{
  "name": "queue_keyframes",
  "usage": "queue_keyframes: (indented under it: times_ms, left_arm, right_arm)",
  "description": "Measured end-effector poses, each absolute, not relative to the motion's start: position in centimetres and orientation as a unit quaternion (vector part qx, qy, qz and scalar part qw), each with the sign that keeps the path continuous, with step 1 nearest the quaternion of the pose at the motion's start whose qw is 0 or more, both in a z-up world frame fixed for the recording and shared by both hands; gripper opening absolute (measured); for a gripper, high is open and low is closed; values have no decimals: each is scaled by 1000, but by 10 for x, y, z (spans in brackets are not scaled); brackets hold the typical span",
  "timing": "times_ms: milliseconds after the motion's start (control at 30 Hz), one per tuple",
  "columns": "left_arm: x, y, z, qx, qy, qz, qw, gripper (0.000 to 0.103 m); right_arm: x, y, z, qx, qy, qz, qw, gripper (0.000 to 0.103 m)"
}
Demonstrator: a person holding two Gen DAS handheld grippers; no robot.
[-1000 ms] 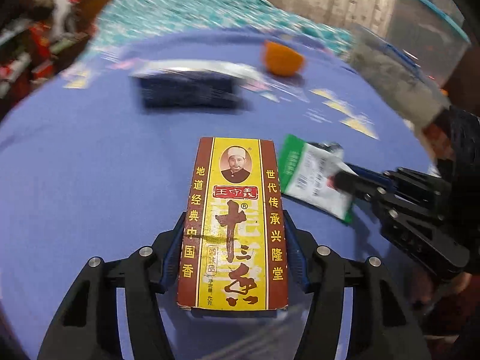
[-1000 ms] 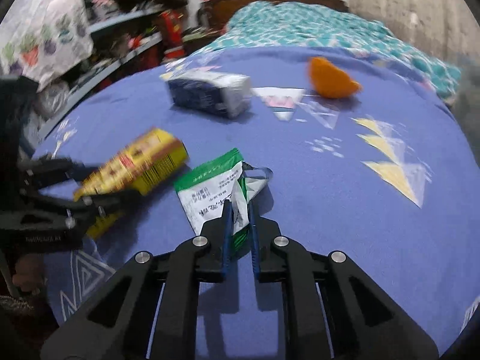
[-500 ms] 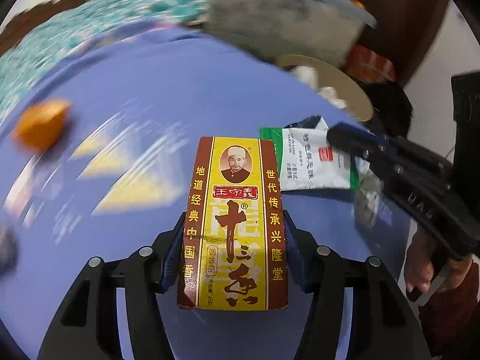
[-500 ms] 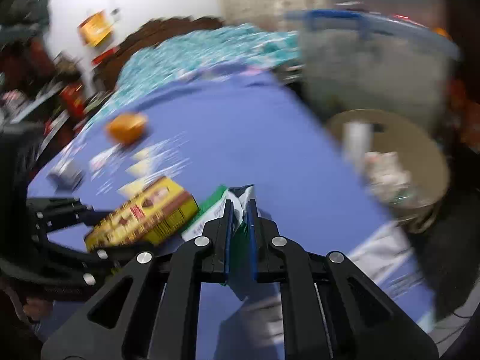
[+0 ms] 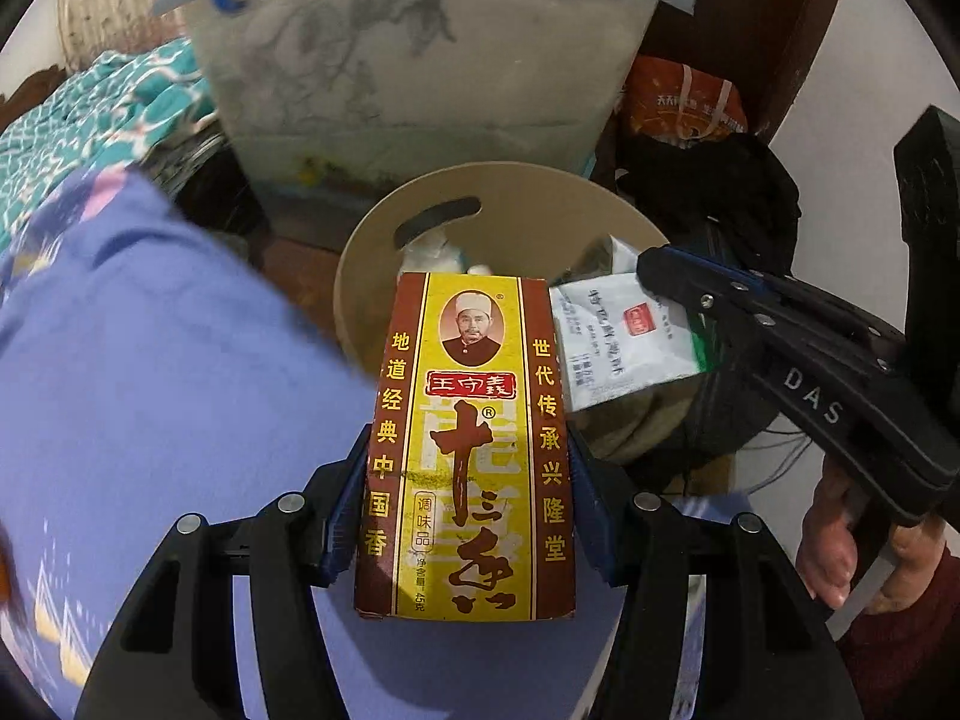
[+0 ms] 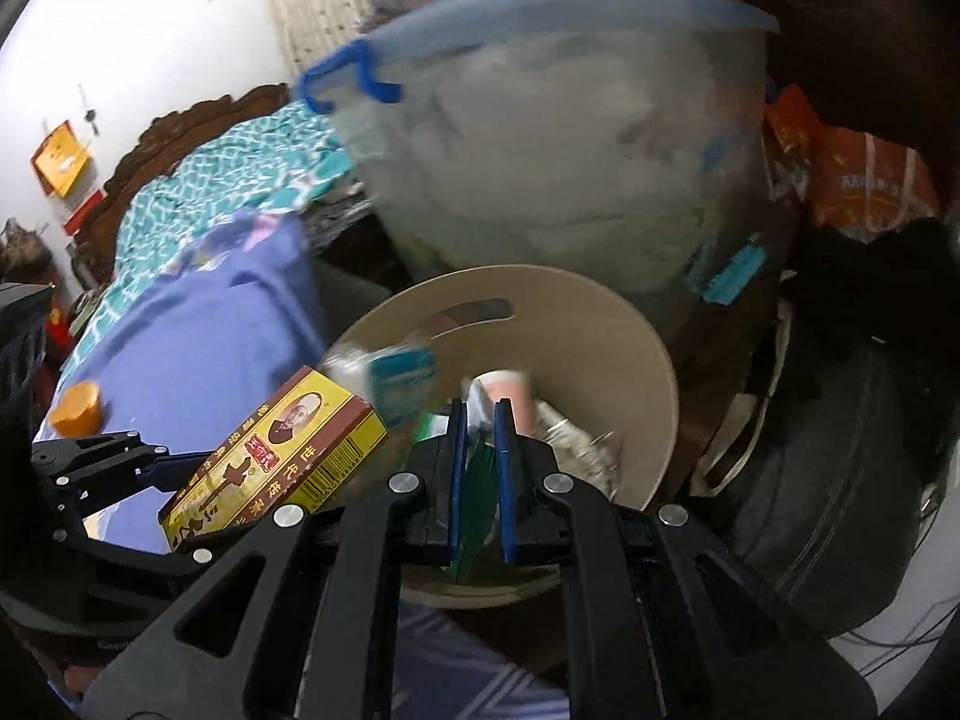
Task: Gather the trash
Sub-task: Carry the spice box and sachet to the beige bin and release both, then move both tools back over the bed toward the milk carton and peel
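Your yellow spice box (image 5: 468,450) covers the near wall of the beige bin (image 5: 540,198) and most of what lies inside it, so you cannot name the pale scraps (image 5: 432,246) behind its top edge. The print on the white sachet (image 5: 618,342) is too smeared to read, and your right gripper (image 5: 654,267) hides its far corner. In the right wrist view the sachet (image 6: 480,468) shows only as a green sliver between the pads, and the bin's contents (image 6: 402,378) are blurred. The orange thing (image 6: 78,408) on the bed is too blurred to identify.
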State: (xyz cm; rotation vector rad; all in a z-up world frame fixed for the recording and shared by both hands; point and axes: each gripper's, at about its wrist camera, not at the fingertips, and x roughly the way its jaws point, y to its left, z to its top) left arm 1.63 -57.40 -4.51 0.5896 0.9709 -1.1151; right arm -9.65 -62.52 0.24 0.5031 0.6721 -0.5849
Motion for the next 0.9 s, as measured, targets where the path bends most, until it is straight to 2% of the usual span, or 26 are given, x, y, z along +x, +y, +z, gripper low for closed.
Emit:
queue_keyframes:
  times_ms: [167,200,233,300,333,367,400,467,667,900]
  left_arm:
    - [25,-603,-52,268,427,-495,708,56]
    - [28,-609,-54,268,427,-492,710,60]
    - [31,-615,-56,268,435,-489,707,73]
    - [36,-620,-58,256,446,-484,708,80]
    - [39,-621,-57,248,451,-485,707,80]
    - [42,-619,-56,239,456,-487,706,80]
    - [45,-616,-52,223,462,-492,703,80]
    - [51,-608,-44,201,465,-495,705,83]
    - [75,-559,-9,133,465,-496,721,83]
    - [93,-458,14,90,454,-475,749,83]
  right_arm:
    - [-84,-652,-10,241,339,-284,864,14]
    - [-82,-654,-11,240,340,-288,862,14]
    - [-80,-657,-13,241,341,-291,861,15]
    - [-79,-663,-14,255,340,-290,857,28]
    - [-82,-667,-13,265,332,-294,856,51]
    - [-87,-669,-11,271,318,-300,858,79]
    - [-92,-667,-7,273,299,-306,862,84]
    - [-101,-663,2,268,271,-320,868,83]
    - [-111,-642,25,262,252,-326,873,80]
    - [-55,-562,11,107,365,-241,893,83]
